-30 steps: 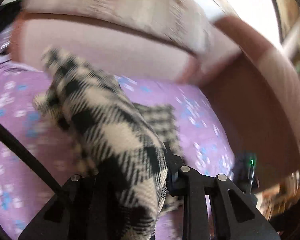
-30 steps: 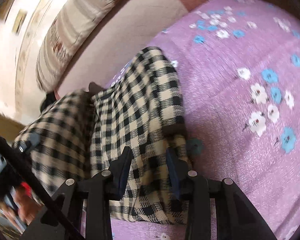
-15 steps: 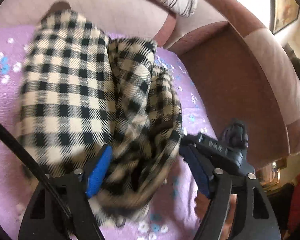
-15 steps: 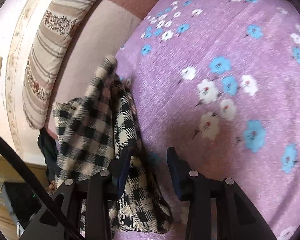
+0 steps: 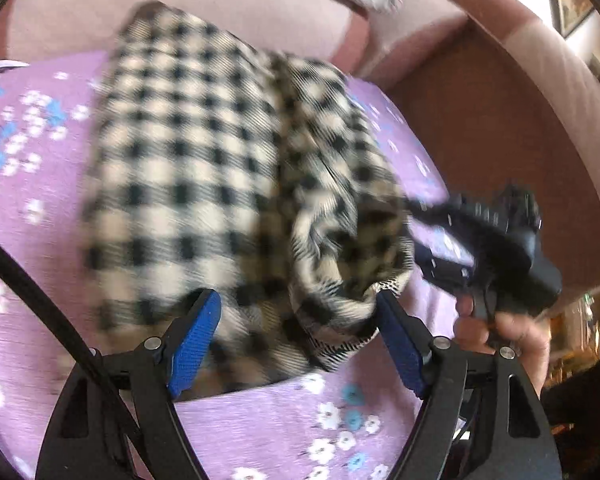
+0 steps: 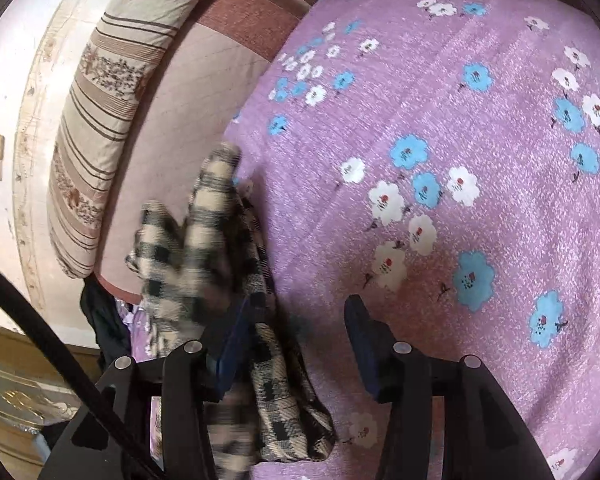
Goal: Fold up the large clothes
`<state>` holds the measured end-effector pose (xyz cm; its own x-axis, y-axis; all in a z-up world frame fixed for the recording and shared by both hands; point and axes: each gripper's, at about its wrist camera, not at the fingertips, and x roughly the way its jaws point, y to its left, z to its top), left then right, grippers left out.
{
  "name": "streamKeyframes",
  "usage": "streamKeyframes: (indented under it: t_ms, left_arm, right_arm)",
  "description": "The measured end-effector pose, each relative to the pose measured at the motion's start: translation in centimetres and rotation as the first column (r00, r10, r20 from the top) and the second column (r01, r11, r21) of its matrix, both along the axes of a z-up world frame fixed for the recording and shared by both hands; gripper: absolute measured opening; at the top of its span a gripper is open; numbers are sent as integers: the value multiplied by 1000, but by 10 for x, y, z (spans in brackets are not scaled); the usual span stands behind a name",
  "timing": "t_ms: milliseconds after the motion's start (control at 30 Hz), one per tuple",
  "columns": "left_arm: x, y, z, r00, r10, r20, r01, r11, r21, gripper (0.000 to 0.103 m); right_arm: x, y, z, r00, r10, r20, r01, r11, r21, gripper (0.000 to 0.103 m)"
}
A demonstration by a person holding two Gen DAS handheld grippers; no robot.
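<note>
A black-and-cream checked garment [image 5: 204, 168] lies folded lengthwise on the purple flowered cover [image 5: 28, 184]. Its right side is bunched into a thick roll [image 5: 348, 248]. My left gripper [image 5: 296, 340] is open, its blue pads on either side of the garment's near edge, holding nothing. In the right wrist view the garment [image 6: 204, 248] lies crumpled at the left, draped around the left finger. My right gripper [image 6: 300, 344] is open, with bare cover between its jaws. The right gripper [image 5: 488, 240], held in a hand, also shows in the left wrist view just right of the roll.
The purple flowered cover [image 6: 440, 160] spreads wide to the right. A striped pillow [image 6: 108, 92] rests on the pink sofa back [image 6: 188, 120]. A brown sofa armrest [image 5: 520, 140] rises on the right. A dark cable [image 5: 40, 300] crosses the lower left.
Both grippers have let go of the garment and opened wide. The garment has dropped onto the cover, folded over. The left gripper has drawn back slightly.
</note>
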<state>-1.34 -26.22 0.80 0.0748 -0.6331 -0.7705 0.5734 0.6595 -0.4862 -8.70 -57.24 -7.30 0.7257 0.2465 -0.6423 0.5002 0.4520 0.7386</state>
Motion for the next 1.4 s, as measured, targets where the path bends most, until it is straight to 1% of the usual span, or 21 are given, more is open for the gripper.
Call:
streamKeyframes:
  t_ms: [67, 133, 200, 267, 333, 400, 500, 533, 600, 733, 767, 900, 933, 967, 1000, 1067, 1167, 1233, 1333, 1367, 1400]
  left_arm:
    - [-10, -13, -10, 999, -37, -20, 37, 999, 10, 78]
    - [-18, -17, -13, 999, -43, 16, 42, 998, 54, 78]
    - [-21, -10, -6, 999, -45, 20, 44, 998, 45, 78]
    - [-22, 0, 6, 999, -36, 28, 35, 999, 31, 78]
    - [-28, 17, 25, 996, -29, 80, 26, 999, 34, 78]
    - [-30, 33, 39, 991, -9, 135, 2, 999, 50, 78]
    - [-23, 55, 45, 976, 48, 211, -71, 992, 107, 78]
    - [-20, 60, 44, 972, 63, 227, -95, 987, 129, 78]
    - [-12, 68, 37, 968, 94, 233, -134, 978, 160, 78]
    - [0, 72, 27, 966, 131, 221, -176, 964, 199, 78]
    - [3, 60, 24, 966, 133, 220, -179, 962, 204, 78]
    - [12, 46, 11, 968, 135, 212, -181, 960, 213, 78]
    - [12, 46, 8, 969, 134, 206, -179, 960, 217, 78]
    - [16, 42, 4, 970, 134, 202, -178, 959, 221, 78]
    - [15, 43, 2, 971, 133, 198, -177, 958, 224, 78]
    - [16, 43, -4, 973, 131, 193, -174, 959, 226, 78]
    - [12, 45, -8, 973, 137, 186, -178, 959, 222, 78]
    - [11, 46, -10, 974, 151, 169, -186, 960, 210, 78]
    - [9, 43, -15, 971, 171, 164, -204, 956, 209, 80]
    - [9, 42, -17, 971, 175, 164, -208, 955, 211, 80]
    - [8, 41, -21, 971, 177, 161, -210, 953, 217, 80]
  right_arm:
    - [0, -1, 3, 1000, -1, 19, 1, 1000, -3, 55]
    - [1, 0, 6, 999, 14, 42, -15, 1000, 6, 56]
    - [4, 4, 9, 998, 34, 58, -34, 999, 2, 56]
    - [5, 8, 14, 998, 42, 56, -40, 999, -29, 56]
    - [3, 9, 22, 998, 29, 58, -25, 997, -67, 56]
    - [0, 9, 29, 997, 23, 77, -16, 996, -83, 56]
    - [0, 12, 40, 993, 44, 110, -33, 994, -101, 56]
    - [4, 16, 43, 990, 72, 121, -59, 993, -106, 56]
    - [17, 28, 47, 980, 146, 138, -131, 985, -113, 56]
    - [47, 51, 45, 957, 261, 124, -242, 959, -146, 56]
    - [52, 55, 43, 953, 277, 121, -257, 954, -156, 56]
    - [69, 68, 37, 938, 322, 131, -296, 937, -188, 56]
    - [72, 71, 37, 932, 336, 132, -305, 928, -212, 46]
    - [74, 75, 38, 931, 342, 130, -305, 921, -243, 32]
    - [74, 77, 38, 931, 344, 121, -302, 914, -273, 7]
    - [68, 72, 39, 941, 314, 125, -271, 921, -279, 7]
    - [51, 59, 45, 946, 287, 152, -240, 932, -271, 7]
    - [41, 55, 48, 949, 280, 145, -233, 932, -279, 6]
    - [34, 53, 44, 958, 272, 94, -232, 923, -306, 6]
    - [35, 53, 38, 962, 267, 61, -236, 919, -315, 6]
    - [40, 55, 28, 965, 262, 10, -243, 908, -341, 6]
